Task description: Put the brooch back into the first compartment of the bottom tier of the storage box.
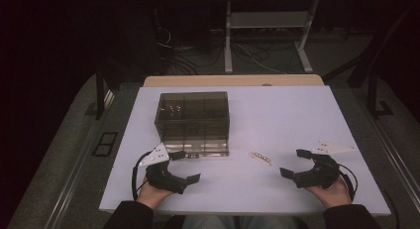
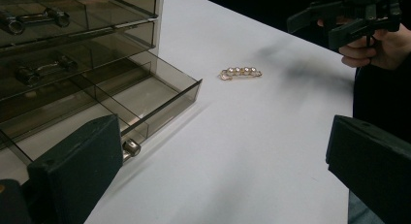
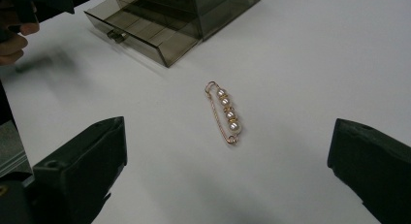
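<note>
- Lay flat on the white table (image 1: 297, 115): a gold pearl brooch (image 1: 260, 157), bare surface all round it, touched by neither gripper.
- In the high view, sat between the two grippers, nearer the right one, at about 4 o'clock from the smoky drawer box (image 1: 193, 121) and near the box's front right corner.
- Seen up close in the right gripper view as a gold pin (image 3: 226, 113) carrying a row of four pearls, lying ahead at 12 o'clock between the two black jaws, well short of them.
- Right gripper (image 1: 297, 163): jaws spread wide, nothing between the pads, held in a hand at the table's near right edge, pointing toward 9 o'clock.
- Left gripper (image 1: 182, 165): jaws likewise spread apart and empty, held at the near left edge, its upper jaw just beside the box's front.
- Bottom drawer (image 2: 145, 95) of the box pulled out toward the person, its divided compartments looking bare, a small knob (image 2: 131, 148) on its front.
- In the left gripper view, brooch (image 2: 241, 72) at roughly 1 o'clock, beyond the open drawer's corner and apart from it.
- Upper drawers shut; through their tinted walls, a few small metal pieces, too dim to name.
</note>
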Motion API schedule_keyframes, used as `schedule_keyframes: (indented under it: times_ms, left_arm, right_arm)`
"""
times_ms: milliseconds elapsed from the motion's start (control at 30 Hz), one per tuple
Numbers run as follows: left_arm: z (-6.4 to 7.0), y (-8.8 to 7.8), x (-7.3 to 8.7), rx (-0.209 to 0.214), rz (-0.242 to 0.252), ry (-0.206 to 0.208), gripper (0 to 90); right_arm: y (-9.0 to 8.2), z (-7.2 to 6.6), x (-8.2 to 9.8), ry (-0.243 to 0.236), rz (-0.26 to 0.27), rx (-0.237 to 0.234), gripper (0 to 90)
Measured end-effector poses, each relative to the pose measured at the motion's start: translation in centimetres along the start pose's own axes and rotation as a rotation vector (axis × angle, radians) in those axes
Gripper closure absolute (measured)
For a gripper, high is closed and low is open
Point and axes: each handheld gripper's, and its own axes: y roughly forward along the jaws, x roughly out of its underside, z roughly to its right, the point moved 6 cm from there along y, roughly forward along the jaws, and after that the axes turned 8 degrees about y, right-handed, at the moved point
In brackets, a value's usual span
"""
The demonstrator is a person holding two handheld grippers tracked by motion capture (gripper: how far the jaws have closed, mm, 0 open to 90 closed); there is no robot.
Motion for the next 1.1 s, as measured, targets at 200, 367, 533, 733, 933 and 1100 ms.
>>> schedule_keyframes:
  times_ms: [200,367,533,733,933,1100]
  left_arm:
    - [0.01,0.01,-0.02,0.002,0.002,-0.003,0.0]
    - [0.00,0.01,-0.01,0.004,0.001,-0.003,0.0]
    - [-0.03,0.02,0.01,0.002,0.002,-0.005,0.0]
    - [-0.08,-0.01,0.08,-0.003,-0.001,-0.009,0.0]
    - [-0.12,-0.06,0.11,-0.007,0.000,-0.012,0.0]
    - [-0.12,-0.04,0.13,-0.007,-0.003,-0.012,0.0]
  right_arm:
    - [-0.06,0.06,0.00,0.000,0.002,0.003,0.2]
    - [-0.05,0.04,0.03,0.000,-0.003,-0.003,0.2]
    - [-0.06,0.00,0.05,0.003,-0.002,-0.001,0.2]
    - [-0.22,-0.02,0.14,0.008,-0.017,-0.007,0.2]
    - [-0.62,-0.06,-0.04,0.003,-0.021,-0.006,0.2]
    - [-0.92,-0.10,-0.26,-0.006,-0.039,-0.006,0.2]
